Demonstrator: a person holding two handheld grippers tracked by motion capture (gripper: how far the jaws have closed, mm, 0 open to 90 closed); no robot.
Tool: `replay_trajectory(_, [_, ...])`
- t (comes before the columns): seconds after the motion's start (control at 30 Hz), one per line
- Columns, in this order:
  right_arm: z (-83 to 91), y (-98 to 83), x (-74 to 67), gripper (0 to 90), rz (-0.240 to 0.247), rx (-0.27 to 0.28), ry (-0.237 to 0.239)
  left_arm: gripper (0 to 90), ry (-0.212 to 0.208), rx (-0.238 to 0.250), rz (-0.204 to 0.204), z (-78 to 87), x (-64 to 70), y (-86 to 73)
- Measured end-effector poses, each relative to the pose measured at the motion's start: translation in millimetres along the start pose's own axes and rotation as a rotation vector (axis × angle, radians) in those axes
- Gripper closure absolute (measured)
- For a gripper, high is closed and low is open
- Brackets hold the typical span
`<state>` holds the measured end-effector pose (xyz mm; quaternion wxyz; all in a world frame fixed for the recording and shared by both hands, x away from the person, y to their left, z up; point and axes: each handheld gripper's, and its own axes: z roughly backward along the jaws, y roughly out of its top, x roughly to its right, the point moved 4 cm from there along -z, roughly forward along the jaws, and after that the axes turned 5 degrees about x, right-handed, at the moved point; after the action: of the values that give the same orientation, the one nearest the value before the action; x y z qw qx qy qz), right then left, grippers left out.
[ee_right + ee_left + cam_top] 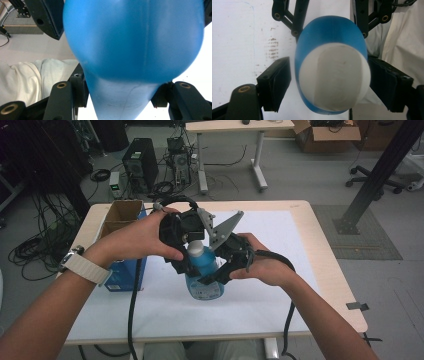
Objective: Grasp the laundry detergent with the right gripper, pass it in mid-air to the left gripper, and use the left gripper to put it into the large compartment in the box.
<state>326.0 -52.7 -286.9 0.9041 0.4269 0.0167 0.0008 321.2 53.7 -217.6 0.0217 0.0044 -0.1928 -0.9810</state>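
A blue bottle [205, 272] with a white cap [195, 248] is held upright above the white mat. My right gripper [214, 276] is shut on its body from the right; in the right gripper view the pads [80, 92] press the bottle [130, 45] on both sides. My left gripper [191, 254] comes down over the top. In the left gripper view the cap [334, 77] sits between the jaws of my left gripper [329, 85]. The right pad [384, 85] meets the cap. The left pad shows a thin gap.
An open cardboard box on a blue carton [121, 242] stands at the table's left edge, close to the left hand. The white mat [280, 270] covers most of the tabletop. Computers, cables and a desk stand on the floor beyond.
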Motion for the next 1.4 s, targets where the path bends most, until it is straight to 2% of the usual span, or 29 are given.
replay_trajectory(0.13, [0.1, 0.5, -0.2, 44.8, -0.002, 0.003, 0.002, 26.1, 0.001, -0.006, -0.009, -0.4, -0.4, 0.0])
replay_trajectory(0.43, [1.1, -0.1, -0.1, 44.8, 0.000, 0.002, 0.000, 28.3, -0.009, -0.013, -0.008, -3.9, -0.5, -0.4])
replay_trajectory(0.77, [-0.9, -0.8, -1.0, 44.8, 0.002, -0.005, 0.006, 37.0, -0.016, -0.006, -0.008, -5.4, -1.1, -2.1])
replay_trajectory(1.27, [-2.7, -1.7, -0.6, 44.6, 0.008, -0.003, 0.001, 37.8, 0.008, -0.020, -0.013, -6.4, 0.3, -1.8])
replay_trajectory(1.4, [-3.1, -1.8, -0.9, 44.4, 0.012, 0.001, 0.004, 37.9, 0.009, -0.034, 0.002, -5.5, 1.2, -0.8])
